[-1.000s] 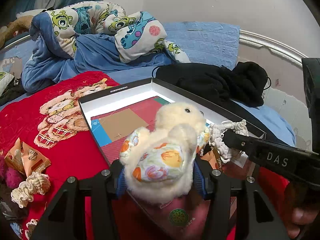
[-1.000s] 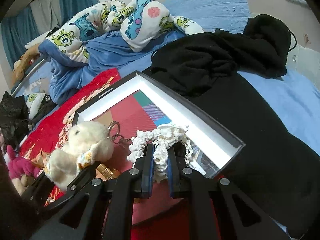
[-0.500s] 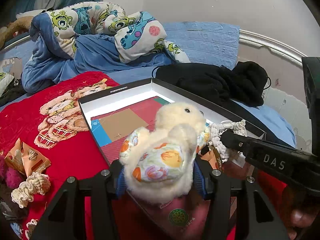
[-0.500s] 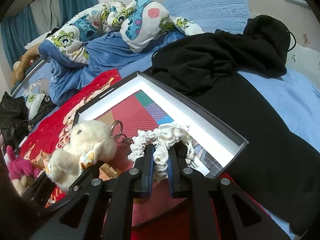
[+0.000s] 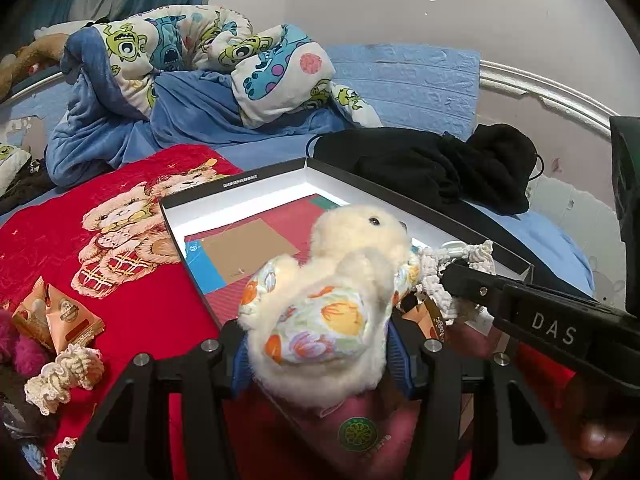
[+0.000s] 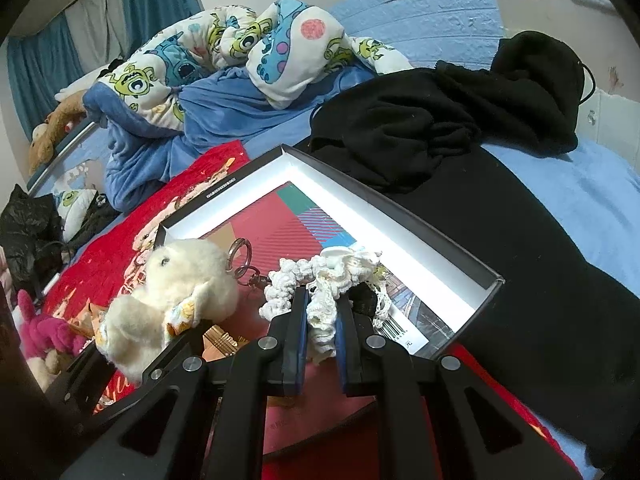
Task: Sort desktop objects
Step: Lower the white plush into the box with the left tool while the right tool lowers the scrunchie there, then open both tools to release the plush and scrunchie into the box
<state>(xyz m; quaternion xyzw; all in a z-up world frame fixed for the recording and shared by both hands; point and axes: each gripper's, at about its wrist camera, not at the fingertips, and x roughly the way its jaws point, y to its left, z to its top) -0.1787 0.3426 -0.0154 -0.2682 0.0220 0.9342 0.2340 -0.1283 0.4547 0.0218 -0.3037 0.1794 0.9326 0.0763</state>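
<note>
Left gripper (image 5: 316, 354) pinching plush toy (image 5: 336, 292), held over box (image 5: 240, 196) near edge, prob for drop-in. Right gripper (image 6: 320, 320) clamped on lace scrunchie (image 6: 324, 280), also above box, w/ keyring (image 6: 240, 252) alongside.
</note>
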